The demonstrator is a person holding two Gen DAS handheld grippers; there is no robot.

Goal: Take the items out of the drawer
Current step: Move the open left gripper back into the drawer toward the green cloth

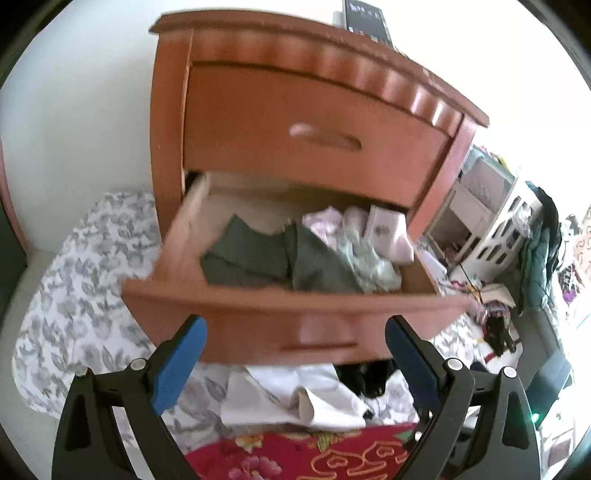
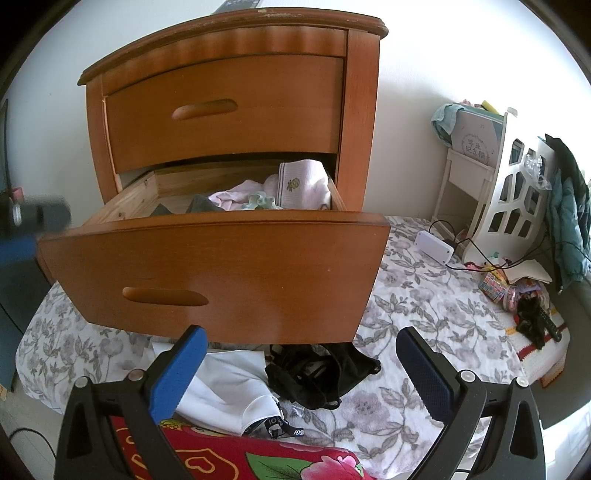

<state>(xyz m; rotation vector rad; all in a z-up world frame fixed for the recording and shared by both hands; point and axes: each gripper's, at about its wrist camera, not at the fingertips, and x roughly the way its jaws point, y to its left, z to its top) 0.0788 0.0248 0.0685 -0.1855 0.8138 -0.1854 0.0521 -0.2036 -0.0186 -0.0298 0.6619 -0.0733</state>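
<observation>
Nearest, the left gripper (image 1: 295, 354) and right gripper (image 2: 301, 365) hover with fingers spread apart, holding nothing. Beyond them the lower drawer (image 2: 221, 273) stands pulled out, with folded clothes (image 1: 295, 254) inside.

White wall (image 2: 406, 92), floral sheet (image 2: 424, 314) (bright rm)

A floral grey-and-white sheet (image 2: 424, 314) covers the bed, with a white garment (image 2: 229, 384) and a black garment (image 2: 317, 373) lying crumpled on it beside a red flowered quilt (image 2: 266, 461). To the right, a white power box (image 2: 434, 246) with black cables rests on the sheet near a white lattice shelf (image 2: 517, 199), where a teal jacket (image 2: 569, 214) hangs. A dark device (image 1: 365, 18) sits on the nightstand's top.
</observation>
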